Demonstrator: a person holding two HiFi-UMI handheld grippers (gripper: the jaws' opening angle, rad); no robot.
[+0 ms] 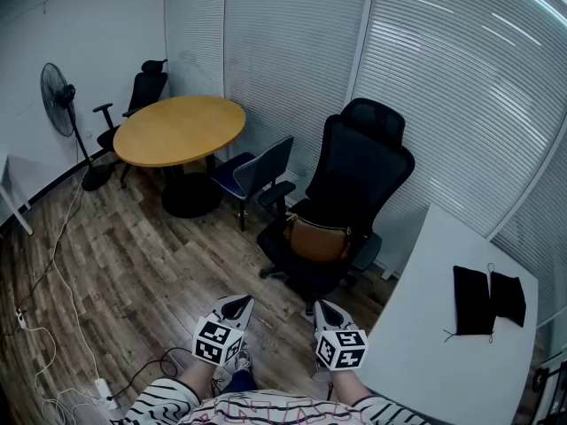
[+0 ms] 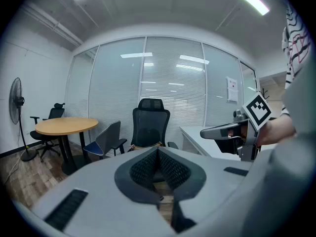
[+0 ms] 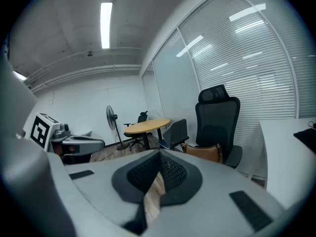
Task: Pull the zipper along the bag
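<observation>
A brown bag (image 1: 317,238) sits on the seat of a black office chair (image 1: 357,180), a few steps ahead of me; the same bag (image 3: 203,152) shows in the right gripper view. In the left gripper view only a sliver of it peeks over the jaws. My left gripper (image 1: 237,306) and right gripper (image 1: 326,309) are held close to my body, side by side, both shut with nothing between the jaws. In each gripper view the pads meet: left gripper (image 2: 158,152), right gripper (image 3: 159,155). The bag's zipper cannot be made out from here.
A white desk (image 1: 443,326) stands at the right with two black pouches (image 1: 487,297) on it. A round wooden table (image 1: 179,129), a blue-seated chair (image 1: 252,173), another black chair (image 1: 137,96) and a standing fan (image 1: 62,104) are further back. Cables (image 1: 53,343) trail on the wooden floor.
</observation>
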